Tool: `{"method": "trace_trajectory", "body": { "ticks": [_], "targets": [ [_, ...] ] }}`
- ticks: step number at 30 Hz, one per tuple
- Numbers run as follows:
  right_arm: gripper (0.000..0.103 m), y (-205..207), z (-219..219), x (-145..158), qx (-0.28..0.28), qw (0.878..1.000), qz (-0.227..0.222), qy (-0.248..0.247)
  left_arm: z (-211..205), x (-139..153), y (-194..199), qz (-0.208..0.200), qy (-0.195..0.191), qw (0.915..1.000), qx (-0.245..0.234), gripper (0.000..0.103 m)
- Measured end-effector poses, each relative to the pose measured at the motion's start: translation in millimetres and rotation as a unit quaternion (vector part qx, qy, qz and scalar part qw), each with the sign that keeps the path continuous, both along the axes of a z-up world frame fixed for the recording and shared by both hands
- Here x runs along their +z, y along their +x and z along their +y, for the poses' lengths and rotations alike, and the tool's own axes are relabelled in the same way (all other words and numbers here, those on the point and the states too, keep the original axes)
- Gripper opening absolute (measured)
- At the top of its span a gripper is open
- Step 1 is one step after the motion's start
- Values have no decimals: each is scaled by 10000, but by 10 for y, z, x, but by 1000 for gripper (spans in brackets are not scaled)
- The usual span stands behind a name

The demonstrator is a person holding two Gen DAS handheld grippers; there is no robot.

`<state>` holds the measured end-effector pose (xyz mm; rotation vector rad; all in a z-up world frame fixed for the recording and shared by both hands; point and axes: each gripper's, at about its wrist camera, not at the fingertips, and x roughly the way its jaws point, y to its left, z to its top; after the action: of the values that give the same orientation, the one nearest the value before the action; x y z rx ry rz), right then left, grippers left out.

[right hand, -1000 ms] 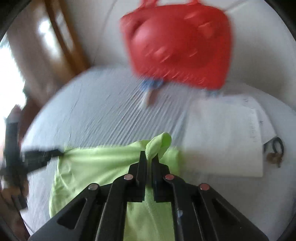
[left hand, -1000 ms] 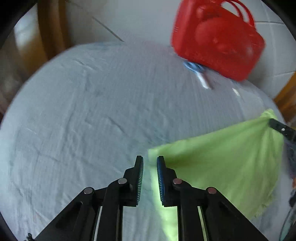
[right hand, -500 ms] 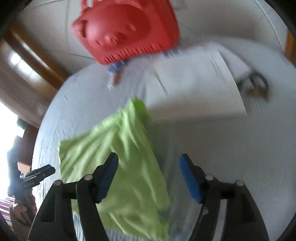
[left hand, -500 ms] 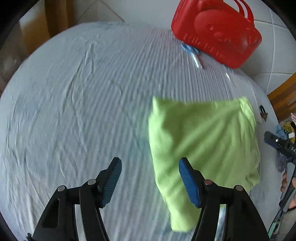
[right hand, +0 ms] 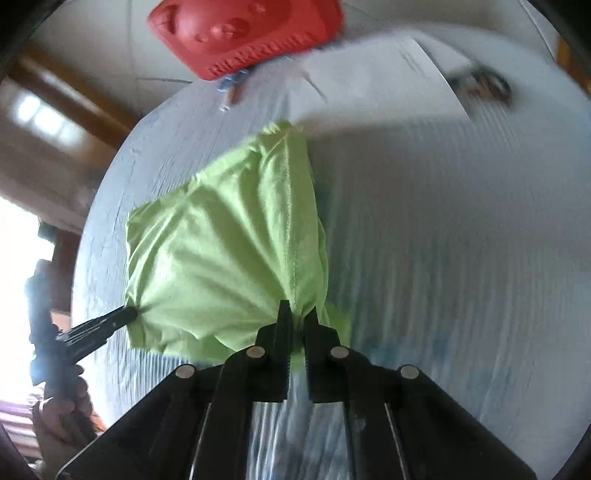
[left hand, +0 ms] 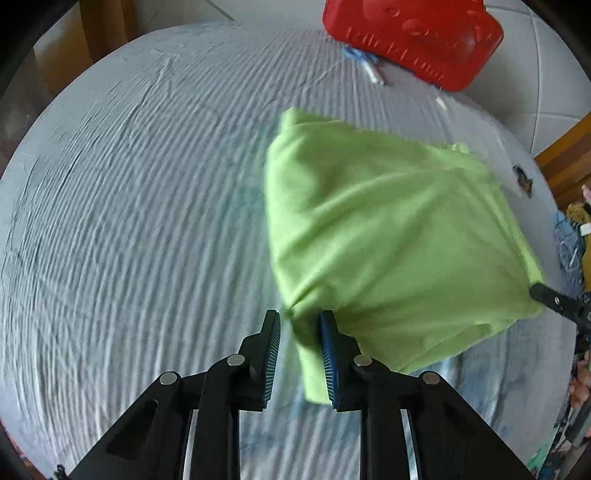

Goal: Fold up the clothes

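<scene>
A lime green garment (left hand: 388, 236) lies folded on the pale blue bedsheet (left hand: 129, 221). My left gripper (left hand: 300, 321) is shut on its near left corner. In the right wrist view my right gripper (right hand: 297, 314) is shut on the near right corner of the green garment (right hand: 229, 251), bunching the cloth. The left gripper's fingertips (right hand: 125, 315) show at the garment's left corner there. The right gripper's fingertips (left hand: 543, 293) show at the right edge of the left wrist view.
A red plastic basket (left hand: 410, 37) stands at the far edge of the bed (right hand: 240, 29). A folded white cloth (right hand: 376, 85) lies by it, with keys (right hand: 487, 85) beyond. A small blue and white item (left hand: 364, 61) lies before the basket.
Both grippers opened half a second ago and let the garment drop flat. Both have now closed again on its near corners.
</scene>
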<state>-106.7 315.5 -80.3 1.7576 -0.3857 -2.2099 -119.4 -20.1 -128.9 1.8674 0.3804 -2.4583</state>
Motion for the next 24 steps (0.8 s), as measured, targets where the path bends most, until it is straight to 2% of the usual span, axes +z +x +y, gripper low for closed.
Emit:
{"method": "trace_trajectory", "body": {
  "ticks": [1,3,4,6,8,12,19,24],
  "targets": [
    [11,1,5,-68,9,9999,-105,75,-20,-1,26,-31,-34,10000,-16,23],
    [33,-30,-10,-147,43,9994,-174,308,-56,41,38,-8,-20,10000,5,29],
    [39,-23,4,-106,36,9992,-93,383,-76,77,44,8,3,10000,36,33],
    [53,-30,26,59,38,9990,240,363,-119,174,54,154,19,9998,88,61],
    [55,-65,35,235,73,9979,589,242,-166,293,62,398,11,9991,130,72],
    [55,-235,-80,341,318,9954,907,-3,-156,351,-75,651,-43,9977,170,72],
    [55,-491,-366,67,596,9939,925,51,-79,121,-399,661,-114,9977,58,72],
    [55,-615,-453,-34,802,9924,921,136,-22,-7,-441,646,-152,9978,-12,73]
  ]
}}
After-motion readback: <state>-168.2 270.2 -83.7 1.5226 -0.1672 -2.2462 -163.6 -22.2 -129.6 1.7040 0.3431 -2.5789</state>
